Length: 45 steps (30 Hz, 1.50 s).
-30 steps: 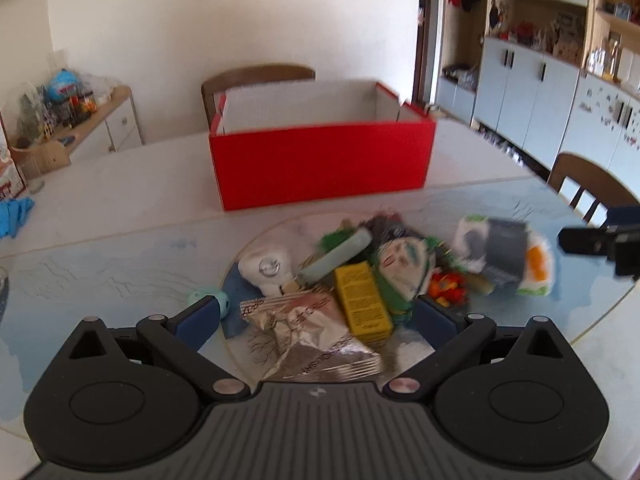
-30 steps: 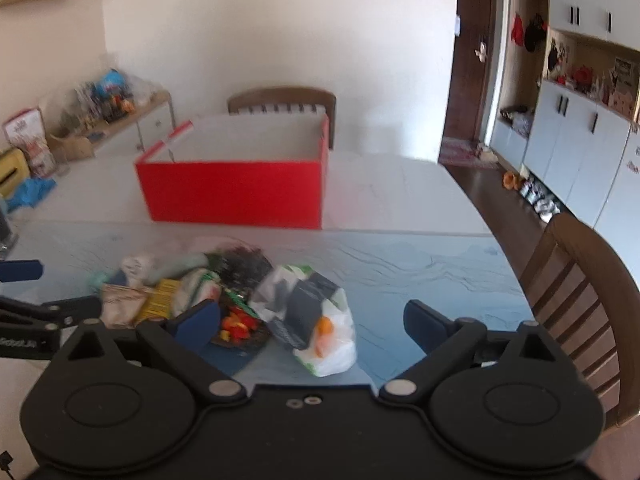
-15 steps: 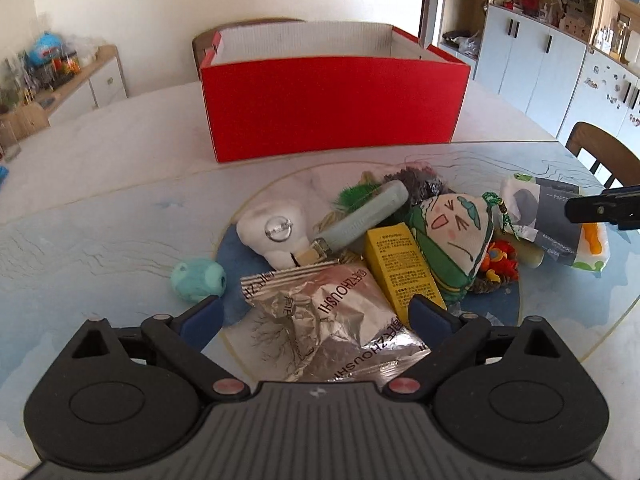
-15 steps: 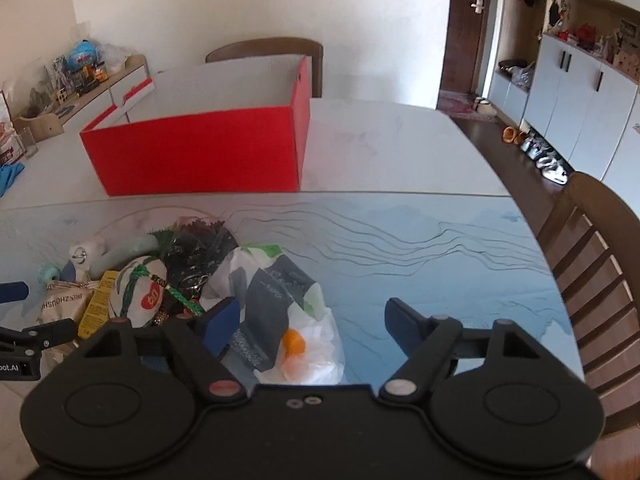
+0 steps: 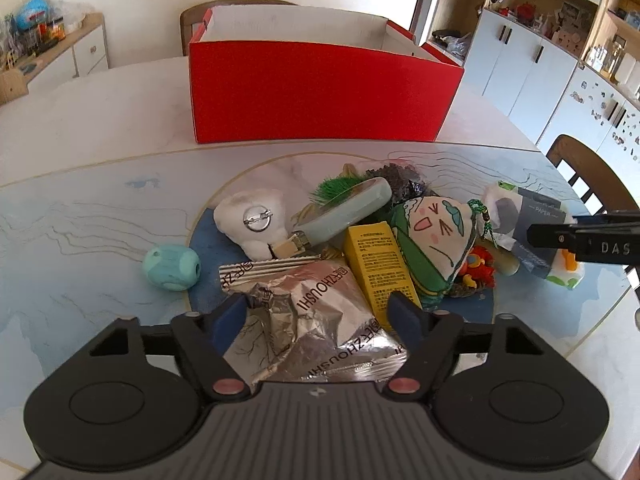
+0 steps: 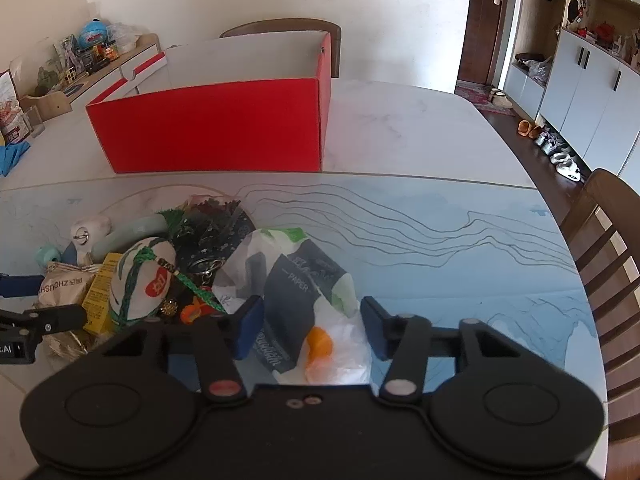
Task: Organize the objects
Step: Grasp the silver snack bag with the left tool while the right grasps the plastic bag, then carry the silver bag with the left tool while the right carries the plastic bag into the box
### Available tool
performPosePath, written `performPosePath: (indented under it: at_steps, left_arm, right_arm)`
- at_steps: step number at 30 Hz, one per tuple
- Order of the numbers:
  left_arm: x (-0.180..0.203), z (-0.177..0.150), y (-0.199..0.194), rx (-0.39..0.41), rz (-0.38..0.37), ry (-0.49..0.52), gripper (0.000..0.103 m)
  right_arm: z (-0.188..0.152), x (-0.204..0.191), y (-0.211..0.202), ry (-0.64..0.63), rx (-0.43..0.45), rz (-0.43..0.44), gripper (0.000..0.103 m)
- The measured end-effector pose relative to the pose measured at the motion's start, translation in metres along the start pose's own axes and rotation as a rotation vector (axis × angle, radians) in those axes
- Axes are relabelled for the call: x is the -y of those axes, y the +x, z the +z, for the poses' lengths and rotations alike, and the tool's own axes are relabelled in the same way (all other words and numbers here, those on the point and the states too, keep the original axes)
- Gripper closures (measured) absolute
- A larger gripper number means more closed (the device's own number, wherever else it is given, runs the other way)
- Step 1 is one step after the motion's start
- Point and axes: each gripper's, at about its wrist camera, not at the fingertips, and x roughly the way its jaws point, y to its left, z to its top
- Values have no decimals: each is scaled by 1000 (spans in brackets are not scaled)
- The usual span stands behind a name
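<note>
Closing both sets of fingers, we are straddling the foil packet (image 5: pixel 316 320) with the left gripper (image 5: pixel 320 316) and the tissue pack (image 6: pixel 308 304) with the right gripper (image 6: pixel 310 326), neither visibly pinched yet, each lying lengthwise straight ahead.

Both cameras sit just behind their own gripper and look forward and down at the marble-patterned desk (image 5: pixel 100 216) from close range. The left view faces the heap of small objects directly. The right view stands more to the right side. Both views share the open red cardboard box (image 5: pixel 320 92) (image 6: pixel 216 128) and the crinkled silver foil packet (image 5: pixel 304 320) (image 6: pixel 60 288).
</note>
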Motion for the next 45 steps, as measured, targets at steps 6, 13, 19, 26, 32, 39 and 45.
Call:
performPosePath:
  at_steps: [6, 13, 19, 26, 32, 39, 45]
  left_arm:
    - [-13, 1, -1, -19, 24, -34, 35]
    - [-12, -3, -2, -24, 55, -2, 48]
    - [-8, -3, -5, -16, 80, 37, 58]
    - [-13, -1, -8, -19, 61, 10, 60]
    - [-14, 6, -23, -14, 32, -9, 61]
    - [-10, 34, -51, 9, 12, 25, 61]
    - [-19, 71, -63, 57, -4, 47, 61]
  right_arm:
    - [-1, -1, -1, -13, -2, -2, 65]
    - [-1, -6, -1, -37, -4, -11, 75]
    - [0, -6, -7, -37, 15, -5, 83]
    - [3, 0, -21, -21, 45, -5, 87]
    - [12, 0, -40, -16, 83, 16, 87]
    - [34, -6, -59, -7, 119, 58, 87]
    - [63, -11, -65, -9, 144, 77, 87]
